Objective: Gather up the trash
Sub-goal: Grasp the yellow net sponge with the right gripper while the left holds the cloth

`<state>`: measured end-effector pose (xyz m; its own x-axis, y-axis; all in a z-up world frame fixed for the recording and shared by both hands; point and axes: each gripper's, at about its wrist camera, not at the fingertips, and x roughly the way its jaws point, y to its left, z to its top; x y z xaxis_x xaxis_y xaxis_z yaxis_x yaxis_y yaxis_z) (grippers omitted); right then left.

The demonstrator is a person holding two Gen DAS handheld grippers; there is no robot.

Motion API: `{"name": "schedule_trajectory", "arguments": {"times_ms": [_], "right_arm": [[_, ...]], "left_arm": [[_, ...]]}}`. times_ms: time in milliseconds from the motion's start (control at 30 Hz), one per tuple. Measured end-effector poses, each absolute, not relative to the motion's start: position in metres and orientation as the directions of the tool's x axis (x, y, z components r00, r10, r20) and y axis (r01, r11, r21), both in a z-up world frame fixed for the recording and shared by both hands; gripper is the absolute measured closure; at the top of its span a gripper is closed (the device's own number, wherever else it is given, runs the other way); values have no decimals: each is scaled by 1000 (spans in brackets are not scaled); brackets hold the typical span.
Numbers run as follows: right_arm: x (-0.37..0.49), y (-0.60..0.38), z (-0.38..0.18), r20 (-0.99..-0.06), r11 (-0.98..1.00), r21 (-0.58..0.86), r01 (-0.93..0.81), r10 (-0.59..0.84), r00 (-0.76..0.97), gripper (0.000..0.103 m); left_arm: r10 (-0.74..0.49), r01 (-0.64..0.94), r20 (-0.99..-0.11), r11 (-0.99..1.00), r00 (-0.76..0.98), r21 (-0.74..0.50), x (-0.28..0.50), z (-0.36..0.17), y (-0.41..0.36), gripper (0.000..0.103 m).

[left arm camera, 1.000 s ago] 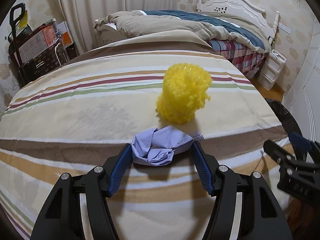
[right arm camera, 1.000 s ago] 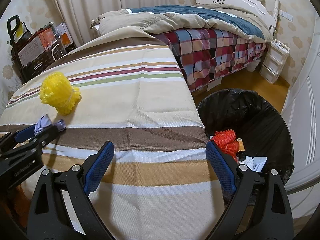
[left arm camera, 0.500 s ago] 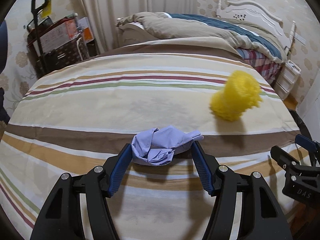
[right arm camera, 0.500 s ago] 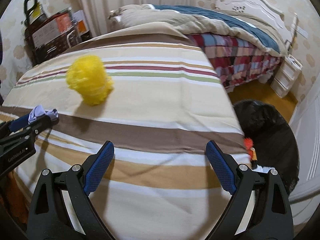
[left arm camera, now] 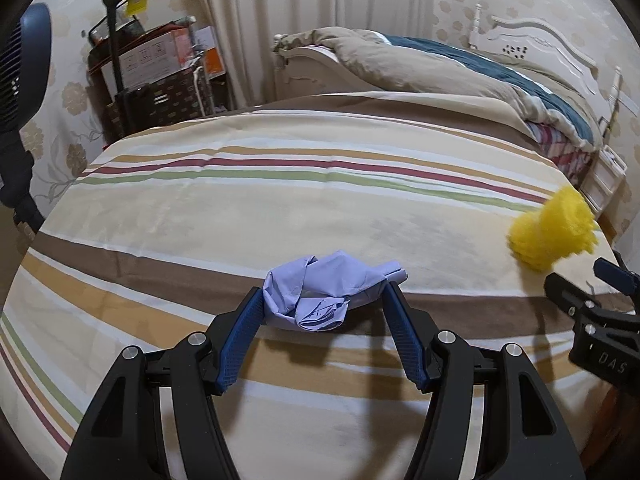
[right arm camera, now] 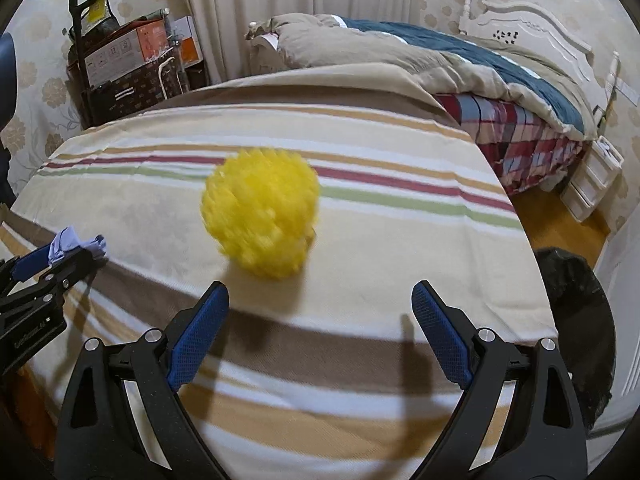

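On the striped bedspread (right arm camera: 360, 240), the yellow mesh ball (right arm camera: 260, 212) sits just beyond the right gripper (right arm camera: 320, 320), whose jaws are spread wide and empty; the left gripper (left arm camera: 324, 320) pinches a crumpled lavender wrapper (left arm camera: 324, 296) above the cover. To grab well: centre the ball between the pads, go low, close gently because mesh squashes. Black bin bag (right arm camera: 576, 304) is on the floor at right, bed and curtains far.

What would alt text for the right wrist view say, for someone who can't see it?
A fuzzy yellow mesh ball lies on a striped bedspread, just ahead of the right gripper, whose blue jaws stand wide open and empty. At far left the left gripper holds crumpled lilac paper; a black trash bin sits at right.
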<state>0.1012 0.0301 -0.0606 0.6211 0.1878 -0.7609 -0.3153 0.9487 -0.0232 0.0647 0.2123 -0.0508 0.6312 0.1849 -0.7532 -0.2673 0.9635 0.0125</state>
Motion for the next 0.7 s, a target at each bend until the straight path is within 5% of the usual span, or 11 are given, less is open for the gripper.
{"name": "schedule_trajectory", "arguments": {"times_ms": [167, 467, 700], "right_arm": [[109, 43, -58, -747, 947, -30, -319, 191, 637, 19], [114, 60, -60, -758, 933, -5, -361, 232, 610, 59], [104, 57, -59, -756, 928, 12, -373, 253, 603, 62]], "left_arm": [[176, -288, -758, 958, 628, -16, 64, -52, 227, 41], [169, -269, -749, 963, 641, -13, 62, -51, 225, 41], [170, -261, -743, 965, 647, -6, 59, -49, 220, 41]]}}
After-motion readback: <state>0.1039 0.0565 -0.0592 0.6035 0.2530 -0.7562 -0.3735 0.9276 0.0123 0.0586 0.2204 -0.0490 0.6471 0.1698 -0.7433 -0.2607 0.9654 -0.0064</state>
